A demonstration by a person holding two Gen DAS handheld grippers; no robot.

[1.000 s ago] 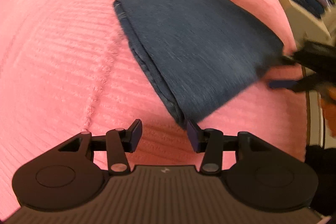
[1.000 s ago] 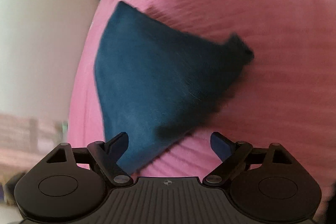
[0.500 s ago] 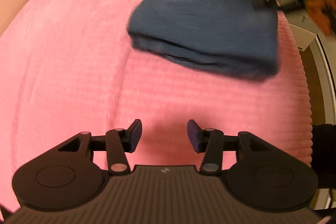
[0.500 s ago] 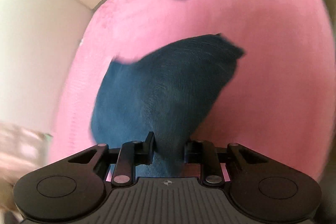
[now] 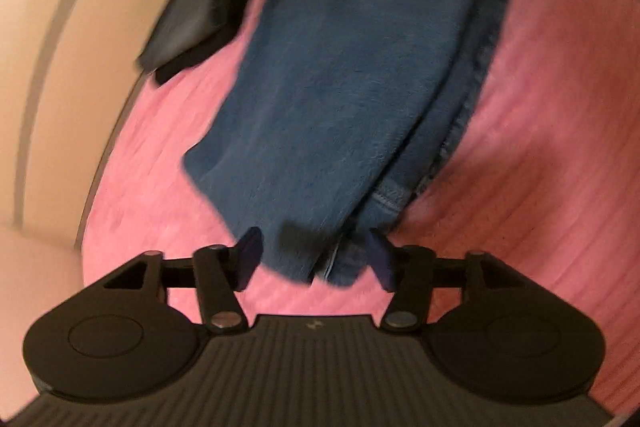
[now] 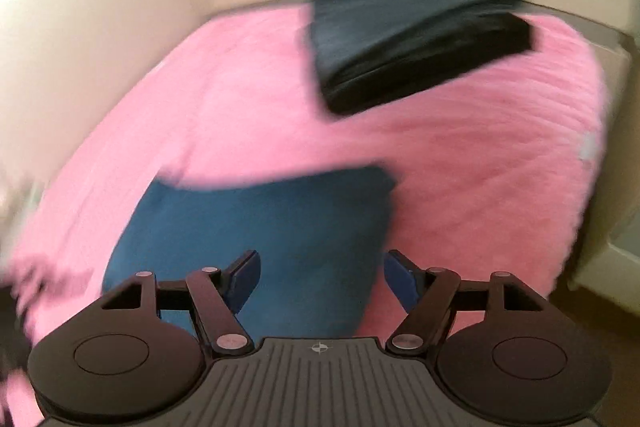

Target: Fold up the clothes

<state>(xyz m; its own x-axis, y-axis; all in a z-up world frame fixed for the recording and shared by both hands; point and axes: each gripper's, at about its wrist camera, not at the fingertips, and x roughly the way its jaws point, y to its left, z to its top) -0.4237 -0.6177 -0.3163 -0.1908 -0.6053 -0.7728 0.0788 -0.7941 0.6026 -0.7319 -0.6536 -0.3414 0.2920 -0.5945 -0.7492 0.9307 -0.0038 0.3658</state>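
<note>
Hovering over the pink ribbed bedspread (image 5: 540, 155) by cream walls (image 6: 100, 7), both my grippers' fingers have just been opening around the folded blue jeans (image 5: 352, 75), near a dark folded stack (image 6: 416, 47).

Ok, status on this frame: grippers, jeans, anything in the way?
Left gripper open, just widened around folded jeans corner. Right gripper open, just released. Dark folded stack clear.

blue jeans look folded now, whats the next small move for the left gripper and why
Probably close the left gripper on the near corner of the folded blue jeans: its jaws, which have just been opening, straddle that corner without clearly pressing it. The right gripper is open, so nothing holds the jeans for moving toward the dark folded pile.
</note>
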